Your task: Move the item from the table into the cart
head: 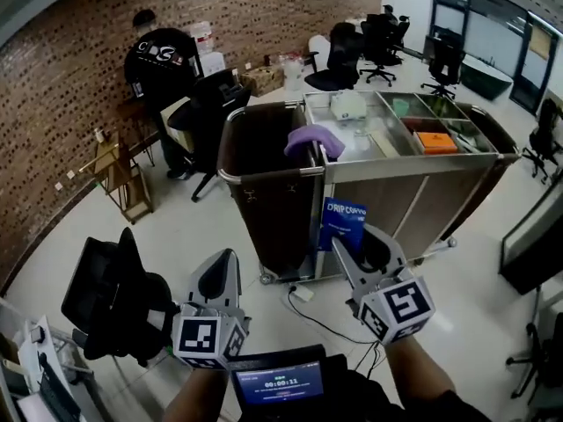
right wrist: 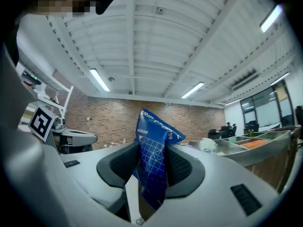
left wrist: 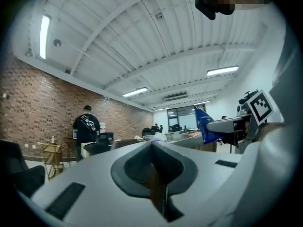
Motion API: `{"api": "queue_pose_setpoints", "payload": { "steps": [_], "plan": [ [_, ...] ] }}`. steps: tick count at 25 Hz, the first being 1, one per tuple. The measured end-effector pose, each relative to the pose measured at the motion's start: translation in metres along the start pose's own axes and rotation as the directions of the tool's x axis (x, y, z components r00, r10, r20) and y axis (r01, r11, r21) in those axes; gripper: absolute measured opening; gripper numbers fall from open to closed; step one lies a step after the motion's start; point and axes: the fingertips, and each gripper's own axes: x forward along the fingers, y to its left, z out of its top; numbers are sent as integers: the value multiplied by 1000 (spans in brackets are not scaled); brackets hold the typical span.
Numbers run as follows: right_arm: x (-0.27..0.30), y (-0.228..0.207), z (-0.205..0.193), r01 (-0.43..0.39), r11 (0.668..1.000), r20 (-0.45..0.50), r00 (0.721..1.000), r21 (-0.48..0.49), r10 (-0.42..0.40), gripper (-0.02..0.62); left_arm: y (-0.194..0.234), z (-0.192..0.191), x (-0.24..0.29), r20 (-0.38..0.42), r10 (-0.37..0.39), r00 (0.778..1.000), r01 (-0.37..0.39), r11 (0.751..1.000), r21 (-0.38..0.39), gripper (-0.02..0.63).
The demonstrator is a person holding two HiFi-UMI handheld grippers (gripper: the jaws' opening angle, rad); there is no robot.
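A blue drip coffee packet (head: 343,221) stands upright between the pads of my right gripper (head: 354,255), which is shut on it. In the right gripper view the blue packet (right wrist: 154,160) fills the gap of the right gripper (right wrist: 152,169). My left gripper (head: 220,275) hovers beside it at the left, jaws together and holding nothing; the left gripper (left wrist: 154,169) shows no gap. Just ahead of both stands the steel cart (head: 400,167) with a brown bag (head: 264,192) at its left end and open trays on top. No table is in view.
A purple cloth (head: 312,139) hangs on the bag's rim; an orange box (head: 436,141) and a white bundle (head: 348,105) lie in the trays. A black chair (head: 119,301) stands close at my left. A person (head: 163,60) stands by the brick wall. A cable (head: 325,319) crosses the floor.
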Motion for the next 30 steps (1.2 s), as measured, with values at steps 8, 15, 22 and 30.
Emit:
{"api": "queue_pose_setpoints", "payload": {
  "steps": [8,15,22,30],
  "plan": [
    [20,-119,-13,225,974,-34,974,-26,-226,155,-37,1,141,8,-223,975,223,975,-8,8],
    [47,-211,-7,223,974,-37,974,-34,-224,155,-96,16,245,20,-263,965,263,965,-19,6],
    [62,-314,8,171,984,-48,984,-51,-173,155,-152,45,336,24,-228,973,229,973,-19,8],
    [105,-376,16,181,983,-33,983,-41,-183,155,-152,51,407,13,-219,976,219,976,-6,8]
  ]
}}
